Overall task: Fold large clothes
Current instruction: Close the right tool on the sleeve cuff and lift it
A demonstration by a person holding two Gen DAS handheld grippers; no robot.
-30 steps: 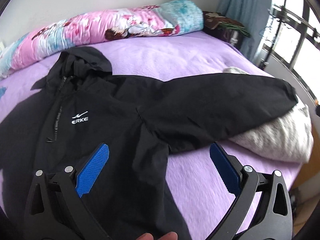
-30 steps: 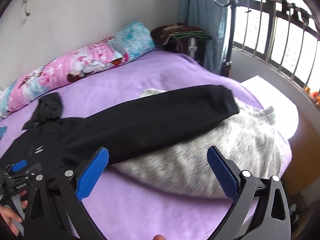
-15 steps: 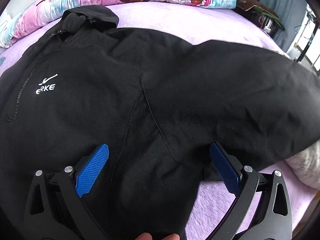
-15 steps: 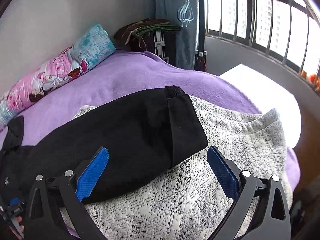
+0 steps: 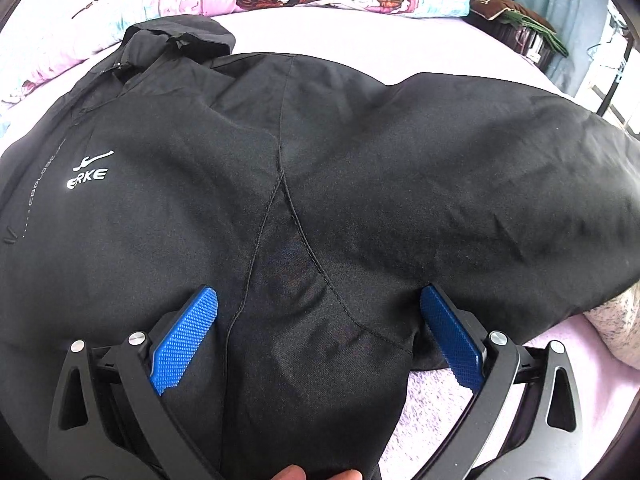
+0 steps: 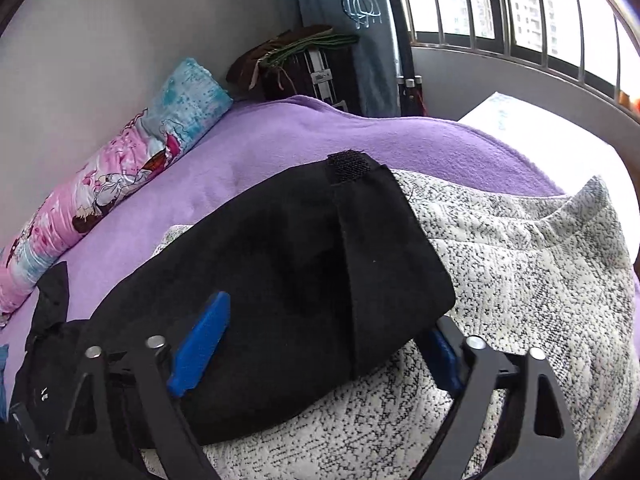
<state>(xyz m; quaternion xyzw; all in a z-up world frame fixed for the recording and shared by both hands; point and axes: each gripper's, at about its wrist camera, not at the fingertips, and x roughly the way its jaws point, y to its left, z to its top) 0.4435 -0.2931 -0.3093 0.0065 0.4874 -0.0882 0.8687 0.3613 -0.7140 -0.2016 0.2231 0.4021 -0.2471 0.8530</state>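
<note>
Black jacket [image 5: 360, 208] lies spread front-up on a purple blanket [image 6: 280, 136] that covers the bed, its hood [image 5: 176, 40] toward a pink and blue floral bolster [image 6: 120, 184] along the wall, and a white ERKE logo [image 5: 88, 172] shows on the chest. One sleeve [image 6: 280, 280] stretches out sideways, and its cuff end, with a velcro tab [image 6: 348, 166], rests on top of a speckled grey-and-white knit garment [image 6: 520, 272] that lies beside the jacket. The left gripper [image 5: 316, 332] hangs low over the jacket at the seam where the sleeve meets the body; its jaws stand wide apart, the blue pads [image 5: 186, 338] on either side of the underarm fabric and not pressing on it, and fingertips of the person's hand [image 5: 296, 472] show at the lower edge of the left wrist view. The right gripper [image 6: 320, 348] is down at the sleeve near the cuff, and its jaws have just been closing, with the sleeve between them: one blue pad [image 6: 200, 344] lies against the near side of the black cloth, while the other is mostly hidden under the sleeve's edge, against the knit. Whether the pads already press on the sleeve I cannot tell; the jaws are still spread fairly wide. Behind the bed stand a dark case with folded cloth [image 6: 304, 60] on it, a teal curtain [image 6: 344, 32] with wire hangers [image 6: 360, 0], and a barred window [image 6: 520, 12].
</note>
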